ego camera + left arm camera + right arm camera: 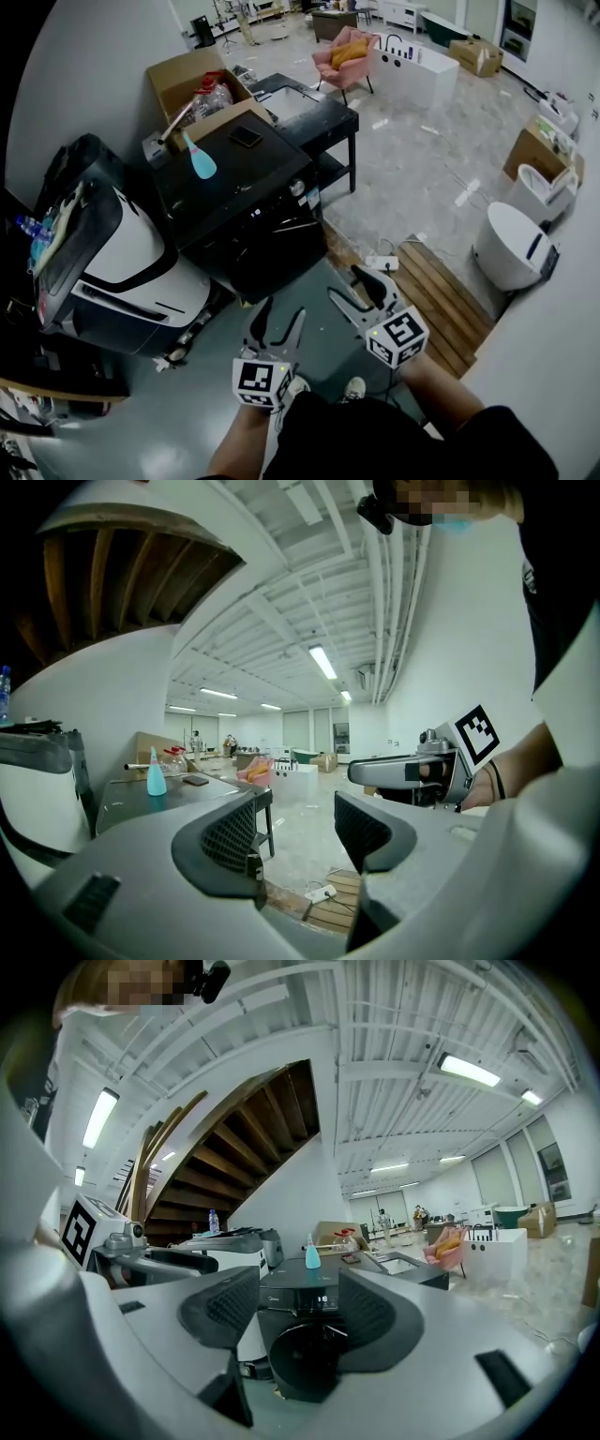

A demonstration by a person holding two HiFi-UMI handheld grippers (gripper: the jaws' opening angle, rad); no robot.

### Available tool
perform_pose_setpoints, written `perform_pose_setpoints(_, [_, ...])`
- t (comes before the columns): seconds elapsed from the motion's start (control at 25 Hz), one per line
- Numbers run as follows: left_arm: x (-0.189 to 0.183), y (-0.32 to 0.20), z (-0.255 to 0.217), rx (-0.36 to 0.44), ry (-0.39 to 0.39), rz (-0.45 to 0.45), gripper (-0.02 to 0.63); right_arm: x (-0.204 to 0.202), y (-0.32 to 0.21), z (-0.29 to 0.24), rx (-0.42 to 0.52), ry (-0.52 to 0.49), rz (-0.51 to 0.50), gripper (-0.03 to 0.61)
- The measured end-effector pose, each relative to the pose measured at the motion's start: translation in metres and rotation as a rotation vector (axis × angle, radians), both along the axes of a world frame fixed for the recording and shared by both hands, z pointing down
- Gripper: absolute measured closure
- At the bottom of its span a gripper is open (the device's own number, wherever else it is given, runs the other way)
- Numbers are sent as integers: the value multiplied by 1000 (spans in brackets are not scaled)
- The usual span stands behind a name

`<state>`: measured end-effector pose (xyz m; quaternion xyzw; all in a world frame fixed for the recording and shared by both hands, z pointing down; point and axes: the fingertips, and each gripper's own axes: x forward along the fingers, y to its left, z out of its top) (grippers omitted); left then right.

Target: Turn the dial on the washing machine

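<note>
Two tools are in view and both are released. The left tool and the right tool stand with jaws wide apart and nothing between the pads, as each gripper view confirms.

The black front-loading washing machine stands ahead of the person and up-left of both tools in the head view, well apart from either. Its control strip runs along the top of the front face. A small pale round knob at the right end of that strip appears to be the dial, though it is too small to confirm.

Alignment decides the coming move. The right gripper view holds the machine's lit display and round door squarely between the open jaws, so that tool already points at the front face. The left gripper view looks past the machine's right side into the open room. It shows only the dark lid and a teal spray bottle at its left edge.

Judgement: the right tool is the better placed. It needs a straight advance, then a correction toward the knob, which likely sits behind its right jaw in its own view.
</note>
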<state>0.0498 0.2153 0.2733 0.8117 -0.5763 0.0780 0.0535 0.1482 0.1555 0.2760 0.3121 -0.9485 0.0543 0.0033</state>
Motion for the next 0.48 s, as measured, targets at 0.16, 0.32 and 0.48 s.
perform_pose_setpoints(0.16, [-4, -5, -4, 7, -6, -14, 370, -1, -9, 0, -14, -5, 0, 327])
perform_pose_setpoints(0.32, [-11, -13, -5, 9, -17, -17, 368, -9, -19, 1, -15, 3, -1, 327])
perform_pose_setpoints(0.48, [-22, -29, -4, 13, -16, -9, 367, -23, -34, 6, -17, 10, -2, 325])
